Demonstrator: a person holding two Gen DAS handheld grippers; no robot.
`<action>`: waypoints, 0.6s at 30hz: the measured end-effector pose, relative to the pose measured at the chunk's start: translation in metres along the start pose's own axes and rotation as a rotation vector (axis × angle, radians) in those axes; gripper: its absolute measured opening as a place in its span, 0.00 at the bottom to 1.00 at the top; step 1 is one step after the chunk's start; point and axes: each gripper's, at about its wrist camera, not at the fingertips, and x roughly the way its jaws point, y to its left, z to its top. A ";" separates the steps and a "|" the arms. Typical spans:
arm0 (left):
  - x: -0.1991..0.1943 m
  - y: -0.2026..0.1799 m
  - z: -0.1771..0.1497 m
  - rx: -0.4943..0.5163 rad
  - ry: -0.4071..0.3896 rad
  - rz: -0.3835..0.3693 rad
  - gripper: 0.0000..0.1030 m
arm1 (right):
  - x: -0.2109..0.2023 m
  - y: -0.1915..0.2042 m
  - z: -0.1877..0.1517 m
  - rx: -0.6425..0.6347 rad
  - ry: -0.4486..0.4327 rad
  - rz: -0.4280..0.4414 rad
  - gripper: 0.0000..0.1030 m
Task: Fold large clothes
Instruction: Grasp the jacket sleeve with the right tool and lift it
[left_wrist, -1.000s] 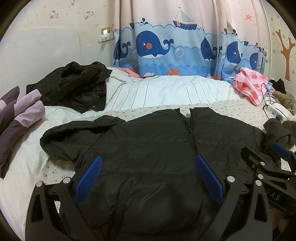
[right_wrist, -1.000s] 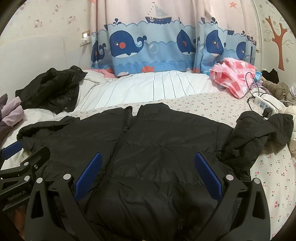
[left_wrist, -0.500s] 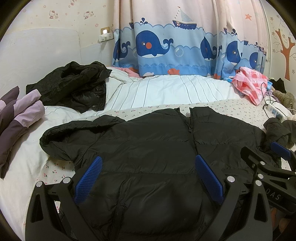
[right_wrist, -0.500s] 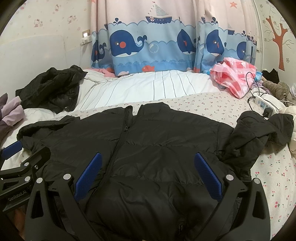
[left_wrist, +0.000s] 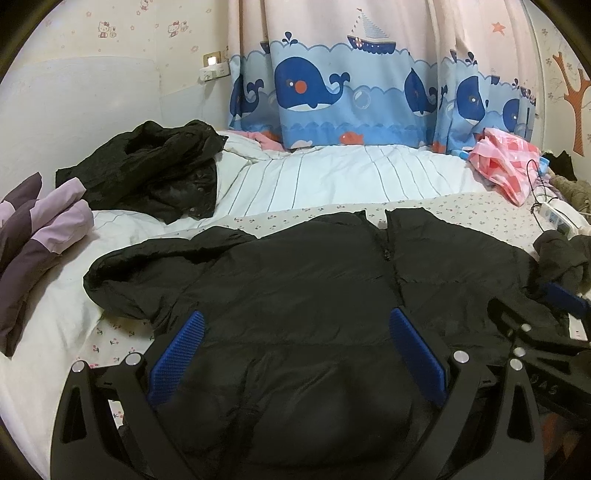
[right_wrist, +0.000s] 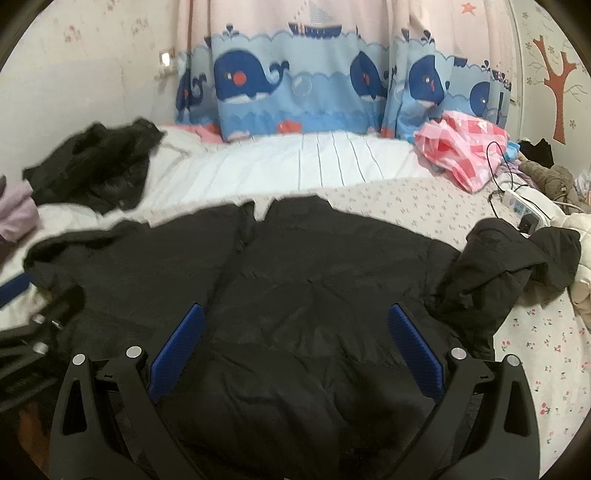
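A large black puffer jacket lies spread face up on the bed, zipper toward the far side, also filling the right wrist view as the same jacket. One sleeve stretches left; the other sleeve is bunched at the right. My left gripper hovers open over the jacket's lower body with nothing between its blue pads. Over the same hem area my right gripper is open too. Each gripper shows at the edge of the other's view.
A second black coat and a purple garment lie at the back left. A pink checked bag and a white power strip with cables sit at the right. The whale curtain hangs behind the striped quilt.
The right wrist view has shifted and blurred slightly, showing the right gripper moving a little; the jacket lies as before. The left gripper has barely moved.
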 end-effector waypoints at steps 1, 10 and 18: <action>0.001 0.000 0.000 -0.001 0.003 -0.001 0.93 | 0.004 -0.002 -0.001 -0.002 0.020 -0.002 0.93; 0.004 -0.003 -0.003 0.021 0.009 -0.002 0.93 | -0.001 -0.010 0.002 0.015 0.016 0.037 0.93; 0.008 -0.007 -0.006 0.031 0.026 -0.007 0.93 | -0.014 -0.060 0.024 0.151 0.044 0.078 0.93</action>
